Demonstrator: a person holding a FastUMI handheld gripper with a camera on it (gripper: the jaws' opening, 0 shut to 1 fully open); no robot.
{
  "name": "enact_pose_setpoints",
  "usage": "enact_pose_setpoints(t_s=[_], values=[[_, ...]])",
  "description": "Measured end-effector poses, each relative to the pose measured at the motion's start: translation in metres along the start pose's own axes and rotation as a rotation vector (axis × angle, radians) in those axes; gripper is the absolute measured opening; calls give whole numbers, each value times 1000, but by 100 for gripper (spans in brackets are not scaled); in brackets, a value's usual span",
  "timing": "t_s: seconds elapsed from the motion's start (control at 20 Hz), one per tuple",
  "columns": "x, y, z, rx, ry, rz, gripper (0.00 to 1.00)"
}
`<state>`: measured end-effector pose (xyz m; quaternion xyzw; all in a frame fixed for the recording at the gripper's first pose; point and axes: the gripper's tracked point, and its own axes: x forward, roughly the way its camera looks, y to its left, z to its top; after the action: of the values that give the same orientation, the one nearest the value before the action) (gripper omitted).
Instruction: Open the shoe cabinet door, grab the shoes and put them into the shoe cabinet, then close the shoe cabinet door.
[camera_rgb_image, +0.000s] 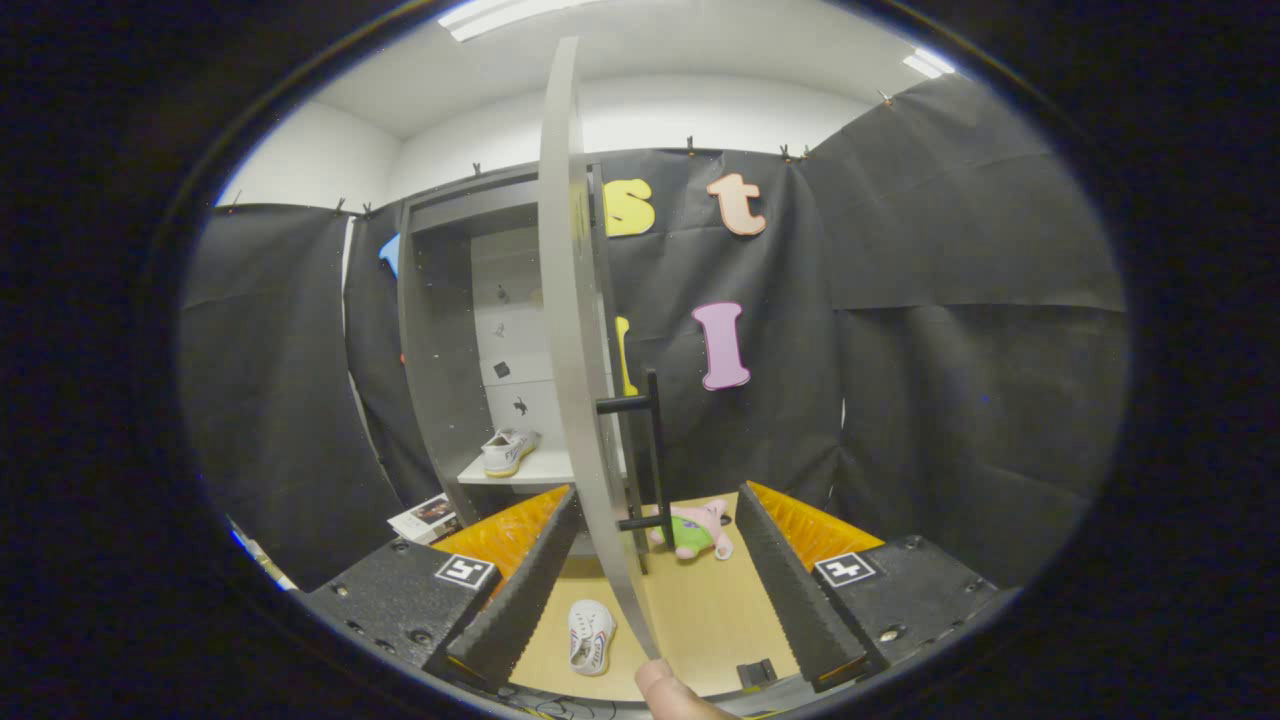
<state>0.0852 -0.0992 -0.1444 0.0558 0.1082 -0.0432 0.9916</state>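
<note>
The grey shoe cabinet (440, 340) stands ahead with its door (572, 330) swung out towards me, seen edge-on. A black bar handle (653, 450) sits on the door's right face. One white shoe (507, 450) rests on the white shelf (535, 470) inside. A second white shoe (590, 635) lies on the wooden floor, between my fingers and left of the door's lower edge. My gripper (650, 600) is open, and the door's edge passes between the wide-apart fingers without either one touching it.
A pink and green plush toy (695, 530) lies on the floor beyond the fingers, right of the door. A printed booklet (428, 515) lies by the cabinet's left foot. A person's fingertip (665, 690) shows below the door edge, and a small black block (757, 672) lies nearby.
</note>
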Motion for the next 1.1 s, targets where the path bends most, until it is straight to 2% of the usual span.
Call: enact_pose_setpoints(t_s=[0.35, 0.65, 1.1], values=[[2, 32, -44, 2, 83, 8, 100], [-4, 57, -130, -33, 291, 11, 100], [58, 127, -281, -102, 522, 52, 100]])
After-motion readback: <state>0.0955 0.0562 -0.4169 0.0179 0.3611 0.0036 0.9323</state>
